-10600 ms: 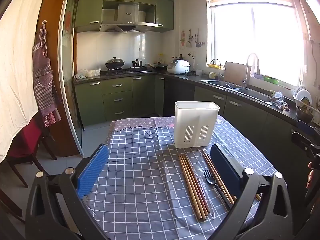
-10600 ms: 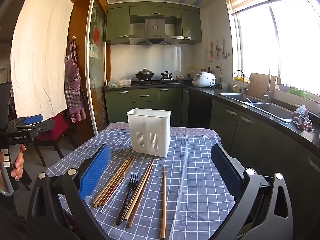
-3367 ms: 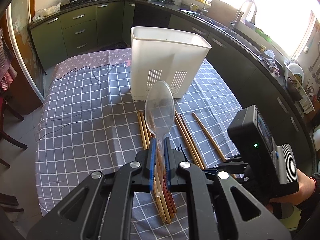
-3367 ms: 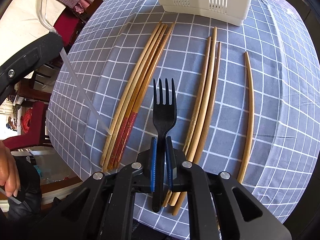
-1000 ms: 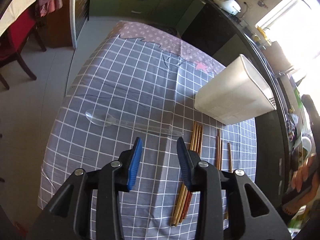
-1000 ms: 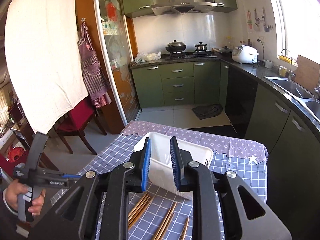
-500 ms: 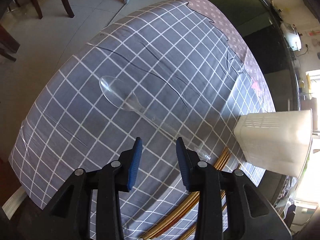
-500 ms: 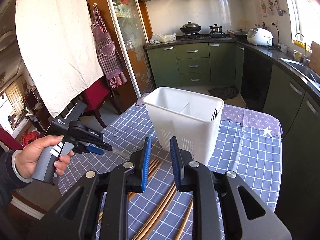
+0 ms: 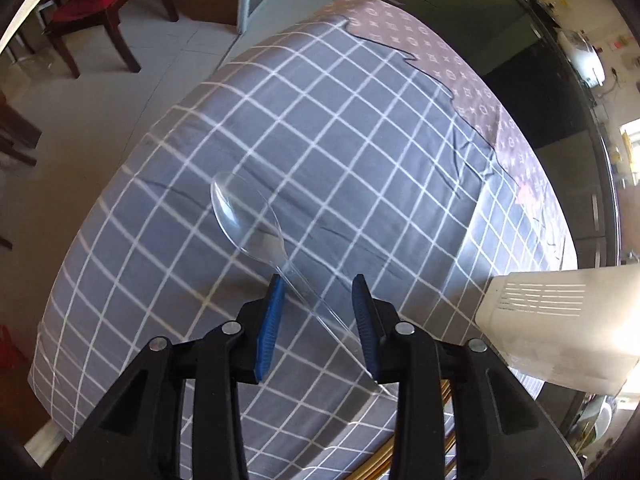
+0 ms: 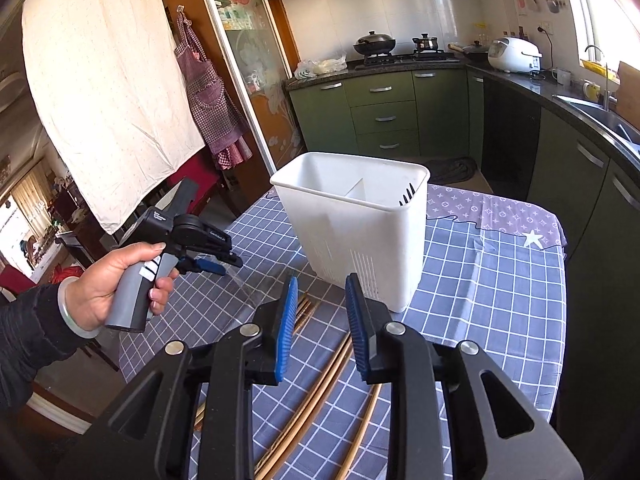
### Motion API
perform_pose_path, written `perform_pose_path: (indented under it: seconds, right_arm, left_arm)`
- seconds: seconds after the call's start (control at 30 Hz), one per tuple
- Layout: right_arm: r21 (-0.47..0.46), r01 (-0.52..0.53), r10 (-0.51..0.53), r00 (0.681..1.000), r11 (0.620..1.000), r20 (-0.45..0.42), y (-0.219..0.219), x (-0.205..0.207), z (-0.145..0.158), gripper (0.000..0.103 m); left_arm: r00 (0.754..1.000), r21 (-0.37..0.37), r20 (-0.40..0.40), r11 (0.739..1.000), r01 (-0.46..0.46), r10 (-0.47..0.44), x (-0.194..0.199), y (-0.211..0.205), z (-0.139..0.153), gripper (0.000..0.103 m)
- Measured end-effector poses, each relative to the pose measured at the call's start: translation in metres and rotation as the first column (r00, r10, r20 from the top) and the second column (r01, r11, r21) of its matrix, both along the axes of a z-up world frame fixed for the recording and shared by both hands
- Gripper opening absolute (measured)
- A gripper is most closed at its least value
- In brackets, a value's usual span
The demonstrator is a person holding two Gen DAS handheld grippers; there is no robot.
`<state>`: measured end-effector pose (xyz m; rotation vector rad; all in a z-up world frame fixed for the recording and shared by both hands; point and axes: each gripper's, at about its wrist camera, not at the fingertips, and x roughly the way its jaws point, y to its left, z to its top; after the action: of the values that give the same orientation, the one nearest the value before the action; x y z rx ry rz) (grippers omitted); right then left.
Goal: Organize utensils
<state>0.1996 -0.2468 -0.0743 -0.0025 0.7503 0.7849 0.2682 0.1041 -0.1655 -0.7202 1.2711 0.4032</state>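
I hold the left gripper [image 9: 318,286] part open over the clear spoon [image 9: 256,224] on the tablecloth [image 9: 360,140], pads clear. My right gripper [image 10: 322,280], jaws just widening, is empty near the white holder [image 10: 352,232]; black fork [image 10: 408,197] inside.

Left wrist view: strong daylight falls across the checked tablecloth [image 9: 360,152], which shows motion blur, most in its near grid lines. The white utensil holder [image 9: 560,320] is overexposed at its lower right corner. Fisheye distortion bows the surface into a dome; the corners vignette to black.

Right wrist view: sharp and evenly lit. The window [image 10: 612,8] at upper right glares white, and straight cabinet edges curve towards the margins.
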Motion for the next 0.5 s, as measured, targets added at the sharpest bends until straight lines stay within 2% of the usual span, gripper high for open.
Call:
perform_pose_path:
  seconds: [0.1, 0.27, 0.3, 0.37, 0.5]
  right_arm:
    - [-0.009, 0.0, 0.0, 1.0, 1.0, -0.006, 0.002, 0.0, 0.0, 0.025]
    - [-0.017, -0.008, 0.008, 1.0, 1.0, -0.027, 0.008, 0.0, -0.002, 0.025]
    - [-0.019, -0.011, 0.01, 1.0, 1.0, -0.03, 0.009, 0.0, -0.003, 0.025]
    - [-0.022, -0.015, 0.014, 0.999, 1.0, -0.041, 0.011, 0.0, -0.003, 0.025]
    - [-0.019, -0.019, 0.018, 0.998, 1.0, -0.06, 0.012, -0.001, -0.003, 0.025]
  left_arm:
    - [0.997, -0.006, -0.012, 0.997, 0.073, -0.073, 0.013, -0.008, -0.001, 0.033]
    - [0.999, -0.061, -0.035, 0.997, 0.038, -0.04, 0.017, -0.001, -0.003, 0.032]
    - [0.998, -0.064, -0.041, 0.997, 0.034, -0.037, 0.018, 0.0, -0.004, 0.03]
    - [0.997, -0.065, -0.05, 0.997, 0.047, -0.05, 0.018, 0.0, -0.005, 0.014]
    - [0.993, -0.066, -0.057, 0.993, 0.096, -0.099, 0.02, 0.002, -0.005, 0.011]
